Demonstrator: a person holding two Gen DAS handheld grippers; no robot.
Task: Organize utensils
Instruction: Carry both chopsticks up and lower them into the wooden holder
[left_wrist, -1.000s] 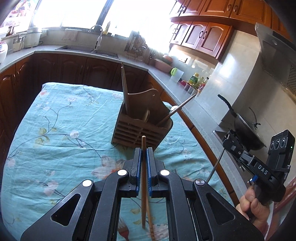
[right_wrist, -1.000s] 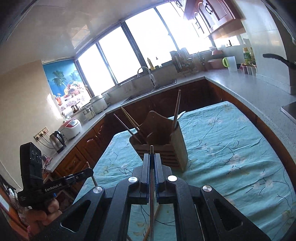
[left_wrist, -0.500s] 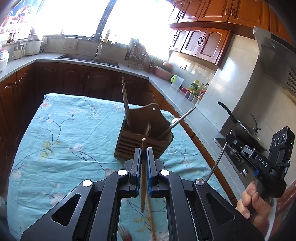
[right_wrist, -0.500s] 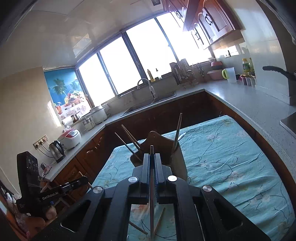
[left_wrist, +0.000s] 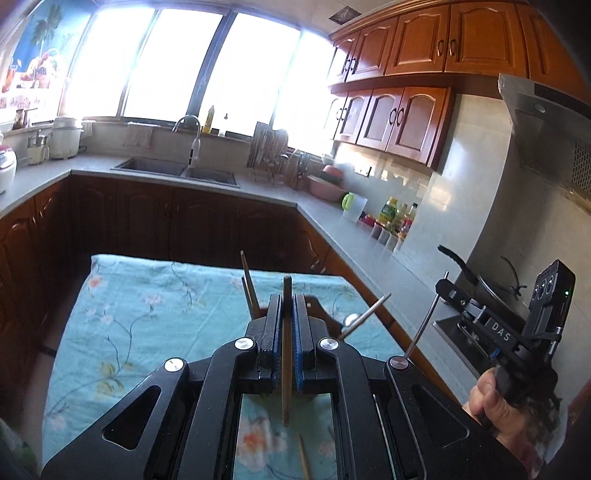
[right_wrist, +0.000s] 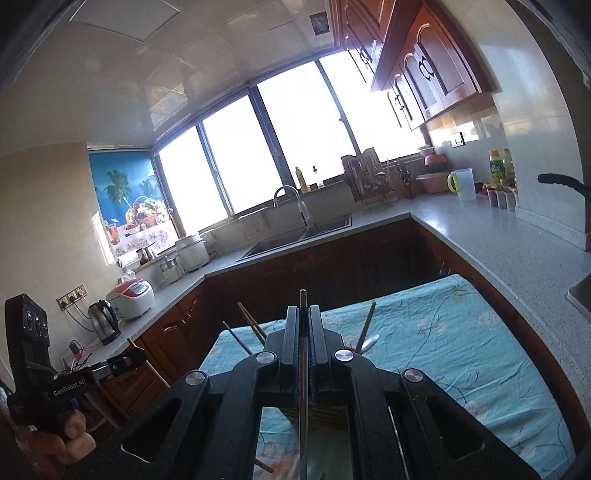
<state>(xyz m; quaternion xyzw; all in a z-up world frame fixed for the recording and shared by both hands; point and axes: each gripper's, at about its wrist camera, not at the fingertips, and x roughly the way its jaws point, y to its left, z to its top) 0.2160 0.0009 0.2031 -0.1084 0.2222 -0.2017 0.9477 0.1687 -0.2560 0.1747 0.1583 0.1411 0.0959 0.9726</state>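
left gripper (left_wrist: 287, 332) fingers clamped on a wooden chopstick (left_wrist: 285, 354), upright between the pads. right gripper (right_wrist: 303, 343) fingers closed on a metal chopstick (right_wrist: 303, 384), likewise centred.

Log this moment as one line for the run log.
left gripper: shut on wooden chopstick | right gripper: shut on metal chopstick | both above floral tablecloth

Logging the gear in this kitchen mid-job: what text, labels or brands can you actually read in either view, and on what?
"DAS": white letters on the right gripper, seen from the left wrist view.
"GenRobot.AI": white print on the left gripper, seen from the right wrist view.
Labels on the sauce bottles by the backsplash: too small to read.
Buttons on the rice cooker: too blurred to read.
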